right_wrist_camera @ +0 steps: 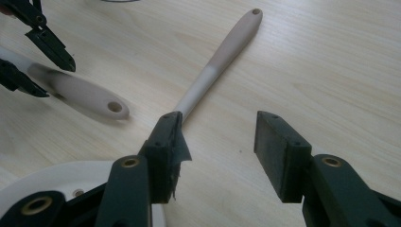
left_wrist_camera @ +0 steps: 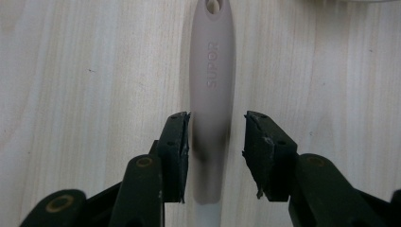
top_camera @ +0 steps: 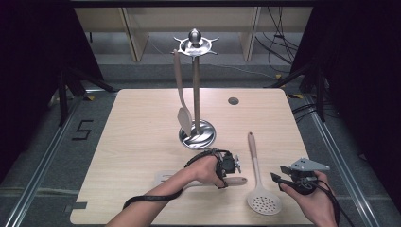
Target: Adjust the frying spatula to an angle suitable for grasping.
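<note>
A beige utensil handle point(left_wrist_camera: 212, 71) marked SUPOR lies flat on the wooden table point(top_camera: 142, 142), seen again as the handle point(top_camera: 238, 180) and the handle point(right_wrist_camera: 90, 99). My left gripper point(left_wrist_camera: 215, 142) points down astride it, open: the left pad is against the handle and the right pad stands clear. From above, the left gripper point(top_camera: 226, 178) is over the handle near its end. My right gripper point(right_wrist_camera: 217, 151), which is the right gripper point(top_camera: 278, 173) at the near right, is open with nothing between its jaws. A slotted skimmer point(top_camera: 263, 202) lies just left of it, its handle point(right_wrist_camera: 222, 52) pointing away.
A steel utensil stand point(top_camera: 196, 85) rises at the table's middle back, with a beige spatula point(top_camera: 182, 101) hanging from its top. A small round grey disc point(top_camera: 233, 100) sits far right of the stand. The left gripper point(right_wrist_camera: 57, 79) is at the upper left of the right gripper view.
</note>
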### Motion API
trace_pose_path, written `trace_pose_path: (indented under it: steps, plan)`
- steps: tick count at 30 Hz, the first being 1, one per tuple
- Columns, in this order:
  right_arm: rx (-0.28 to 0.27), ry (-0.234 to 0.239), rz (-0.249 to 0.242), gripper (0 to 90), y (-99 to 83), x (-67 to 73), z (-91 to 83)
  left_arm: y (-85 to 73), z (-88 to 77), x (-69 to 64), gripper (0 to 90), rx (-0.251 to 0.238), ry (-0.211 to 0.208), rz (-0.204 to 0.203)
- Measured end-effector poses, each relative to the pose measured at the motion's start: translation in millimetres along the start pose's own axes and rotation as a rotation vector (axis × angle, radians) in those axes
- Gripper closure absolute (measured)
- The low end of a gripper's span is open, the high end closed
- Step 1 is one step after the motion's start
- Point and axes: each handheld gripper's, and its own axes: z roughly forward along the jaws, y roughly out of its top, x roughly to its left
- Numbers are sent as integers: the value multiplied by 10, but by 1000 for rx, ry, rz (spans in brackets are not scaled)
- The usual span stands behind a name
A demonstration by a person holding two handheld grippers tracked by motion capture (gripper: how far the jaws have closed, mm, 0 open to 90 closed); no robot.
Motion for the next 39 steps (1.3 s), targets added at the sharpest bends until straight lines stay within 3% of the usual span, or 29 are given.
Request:
trace_pose_path:
  steps: [5,7,11,16,17,22,24,39]
  plan:
    - [8,12,13,523,2,6,-1,11,21,6,597,3,-1,-1]
    - [11,10,40,524,-1,32,-3,14,27,11,598,4,-3,-4]
    - [0,-8,16,523,-3,21,2,21,40,19,600,17,-8,3]
    - [16,-2,35,523,6,32,-11,47,60,22,601,18,-9,2]
    - [-1,-7,15,523,-3,23,3,54,62,21,601,10,-2,3]
    - [7,14,10,523,-1,4,2,64,87,20,605,26,-15,8]
    - [4,-3,3,523,1,3,-2,66,96,23,608,24,-11,7]
    - [4,0,2,523,0,4,2,100,121,20,655,39,17,17]
